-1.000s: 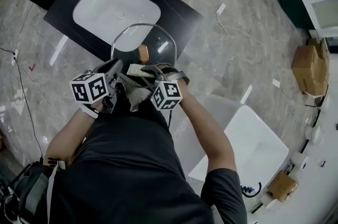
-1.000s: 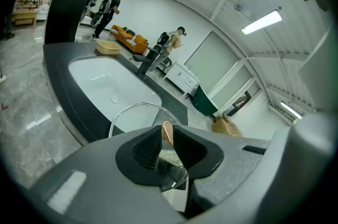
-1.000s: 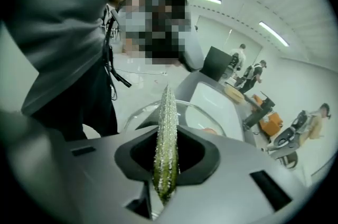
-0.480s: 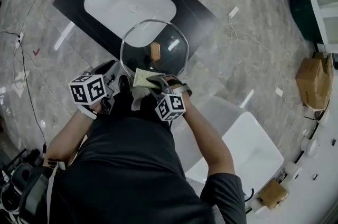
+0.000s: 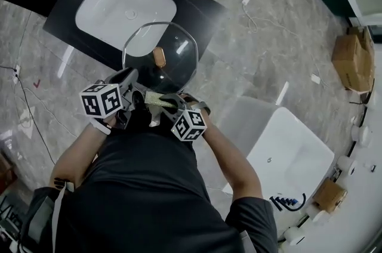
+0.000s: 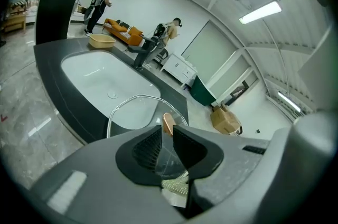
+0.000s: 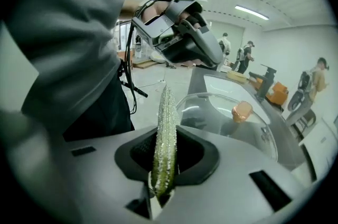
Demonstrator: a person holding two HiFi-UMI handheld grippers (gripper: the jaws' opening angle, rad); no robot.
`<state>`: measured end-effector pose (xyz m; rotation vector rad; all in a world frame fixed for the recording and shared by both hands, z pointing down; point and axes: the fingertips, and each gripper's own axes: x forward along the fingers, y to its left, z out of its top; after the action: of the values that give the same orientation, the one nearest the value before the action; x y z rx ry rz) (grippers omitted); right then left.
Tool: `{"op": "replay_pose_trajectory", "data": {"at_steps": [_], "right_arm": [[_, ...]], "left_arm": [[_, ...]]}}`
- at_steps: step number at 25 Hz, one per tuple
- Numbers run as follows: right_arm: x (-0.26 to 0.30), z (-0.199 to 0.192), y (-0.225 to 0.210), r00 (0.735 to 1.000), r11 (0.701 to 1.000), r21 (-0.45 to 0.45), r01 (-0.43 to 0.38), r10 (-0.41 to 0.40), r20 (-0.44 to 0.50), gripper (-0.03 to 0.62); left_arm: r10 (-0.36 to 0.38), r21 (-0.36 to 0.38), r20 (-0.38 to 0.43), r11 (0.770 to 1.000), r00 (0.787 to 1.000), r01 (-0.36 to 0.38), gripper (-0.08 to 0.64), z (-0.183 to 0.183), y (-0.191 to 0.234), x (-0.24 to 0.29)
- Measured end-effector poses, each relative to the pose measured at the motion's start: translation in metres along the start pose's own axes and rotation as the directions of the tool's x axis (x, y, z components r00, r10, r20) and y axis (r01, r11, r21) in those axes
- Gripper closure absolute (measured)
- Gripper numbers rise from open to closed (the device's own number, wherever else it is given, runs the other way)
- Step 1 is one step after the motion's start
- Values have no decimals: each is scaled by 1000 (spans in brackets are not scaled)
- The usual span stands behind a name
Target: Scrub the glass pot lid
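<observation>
Two tight grips: left tool (image 6: 168,148) on glass lid (image 5: 174,67) rim, right tool (image 7: 165,153) on sponge (image 7: 166,106).

The glass pot lid (image 5: 174,71) looked clear and glossy to me, with a thin shiny metal rim. My scrub pad (image 7: 165,122) was rough, a coarse glittering fibre. The basin (image 5: 107,13) was smooth, glossy white; the floor (image 5: 268,37) polished stone.

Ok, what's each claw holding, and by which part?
The left claw grips the glass lid at its near rim; the right claw pinches the scrub pad by its near end.
</observation>
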<state>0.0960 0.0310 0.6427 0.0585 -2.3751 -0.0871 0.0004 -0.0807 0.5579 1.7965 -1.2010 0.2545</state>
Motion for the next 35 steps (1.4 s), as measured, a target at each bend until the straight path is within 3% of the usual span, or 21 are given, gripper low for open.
{"op": "replay_pose_trajectory", "data": {"at_steps": [3, 6, 11, 15, 19, 23, 25, 28, 31, 35], "right_arm": [[-30, -2, -21, 994, 973, 220, 67, -84, 68, 538], [-77, 6, -65, 960, 897, 403, 181, -250, 126, 538], [-139, 59, -125, 897, 829, 491, 267, -400, 189, 538], [-177, 114, -168, 807, 767, 579, 276, -512, 294, 538], [-196, 151, -197, 725, 692, 682, 235, -593, 351, 538], [-203, 159, -217, 719, 595, 765, 245, -641, 268, 538], [-207, 166, -219, 705, 582, 780, 229, -652, 279, 538], [-218, 180, -215, 662, 583, 782, 219, -678, 321, 538], [-227, 192, -212, 631, 595, 771, 227, -693, 349, 538], [-231, 203, -209, 618, 607, 758, 240, -697, 363, 538]], "left_arm": [[-15, 20, 8, 1000, 1000, 15, 489, 12, -8, 0], [-28, 35, 38, 999, 999, 27, 489, 30, -13, -5], [-41, 33, 107, 999, 993, 38, 489, 65, -20, -32], [-52, 62, 189, 997, 981, 41, 489, 94, -34, -59], [-66, 133, 289, 991, 955, 28, 489, 120, -47, -91], [-59, 293, 371, 955, 927, -56, 489, 140, -61, -120], [-36, 380, 391, 916, 920, -126, 489, 139, -62, -127], [-6, 456, 419, 866, 908, -205, 489, 135, -61, -136], [-11, 461, 490, 852, 872, -248, 489, 143, -63, -150], [-49, 465, 541, 850, 840, -249, 489, 157, -72, -160]]}}
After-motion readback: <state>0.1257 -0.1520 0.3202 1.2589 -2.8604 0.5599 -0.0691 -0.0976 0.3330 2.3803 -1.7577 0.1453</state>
